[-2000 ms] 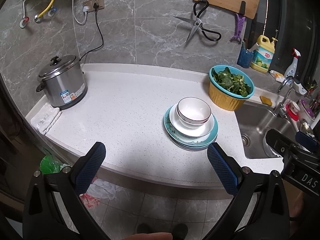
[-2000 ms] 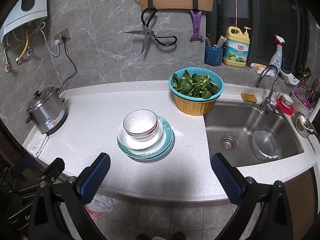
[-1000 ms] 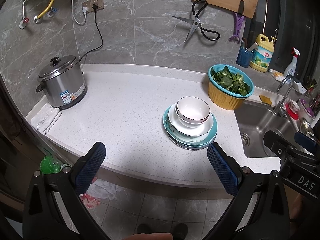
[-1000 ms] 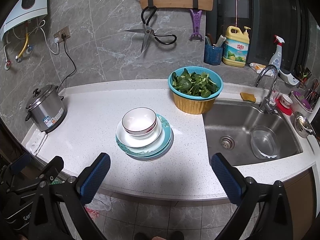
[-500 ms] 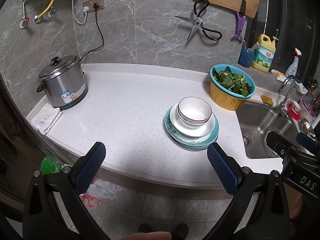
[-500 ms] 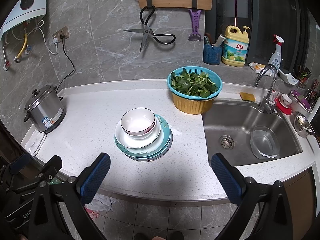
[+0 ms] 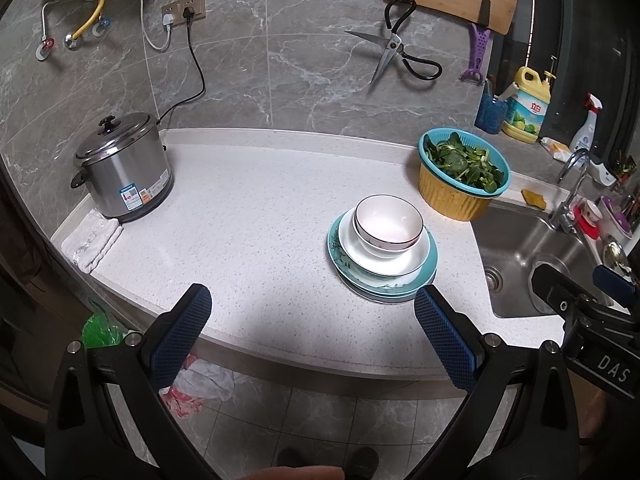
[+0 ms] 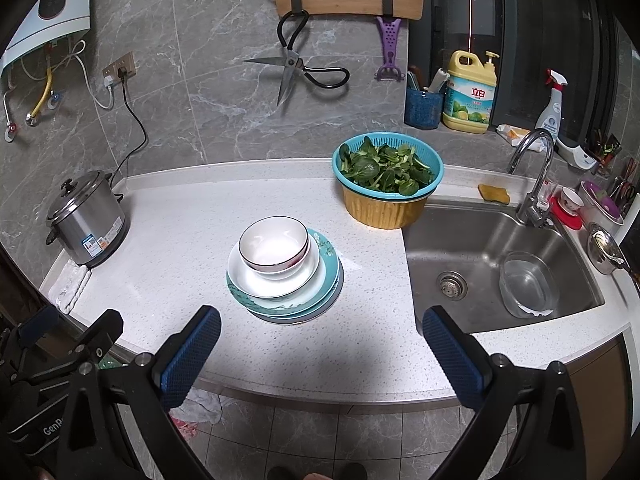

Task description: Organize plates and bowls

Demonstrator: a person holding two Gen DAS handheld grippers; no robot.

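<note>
Nearest, both tools are held back from the counter's front edge, over the floor tiles: left tool [image 7: 307,322] and right tool [image 8: 318,344] each have the blue pads spread wide with nothing between them. On the white counter [image 8: 180,240], just beyond the pads, sits the stack: a white bowl [image 8: 274,245] with a dark rim on top, nested in a wider white dish [image 8: 264,280], which rests on teal plates [image 8: 320,292] at the bottom. The bowl sits off-centre toward the stack's left-rear side in the right wrist view. Farther back, a colander of greens [image 8: 386,168] stands near the stack, at the sink [image 8: 480,240] corner; a rice cooker [image 7: 124,168] stands well apart at the far left. Risks, judged: glazed rims will likely slip in a narrow pinch; lifting the bowl at an angle could drag the dish beneath; a wide swing right could knock the colander or drop crockery into the sink.
</note>
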